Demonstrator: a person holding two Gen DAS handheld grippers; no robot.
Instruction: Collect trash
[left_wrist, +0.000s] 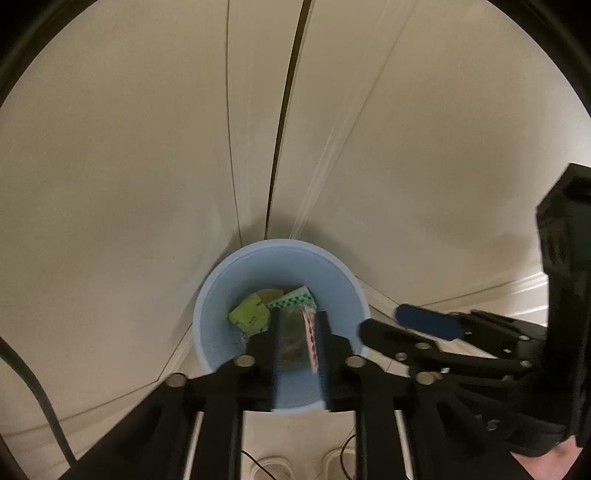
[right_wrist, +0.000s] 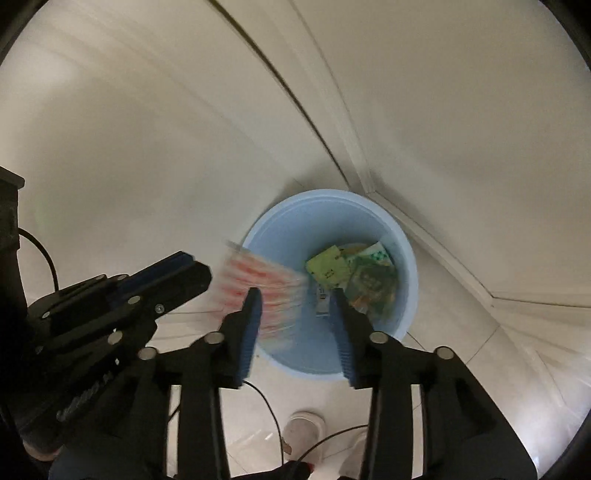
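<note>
From the left wrist view, we look steeply down into a pale blue bin (left_wrist: 280, 321) that stands on the floor in the corner of cream walls, with a yellow wrapper (left_wrist: 249, 315) and a green-dotted packet (left_wrist: 293, 300) already lying at its bottom. Our left claw (left_wrist: 297, 354) stands a little spread, and a red-and-white patterned wrapper (left_wrist: 311, 341) sits between its fingers over the bin's mouth; the blur keeps us from telling whether the pads still press on it or it is already loose. The right claw (left_wrist: 388, 325) shows at the side, close to the rim. From the right wrist view, our right claw (right_wrist: 295, 321) is spread with nothing between its fingers, and through the gap we see the bin (right_wrist: 295, 221) and its trash. The red-and-white wrapper (right_wrist: 258, 284) is smeared by motion just past the left claw (right_wrist: 195, 273), partly over the rim on that side. A shoe (right_wrist: 306, 424) and cables show on the tiled floor below. To do this drop well, we judge that both claws should stay centred over the opening and part fully, since the wrapper nearest the rim could catch it and fall outside.
</note>
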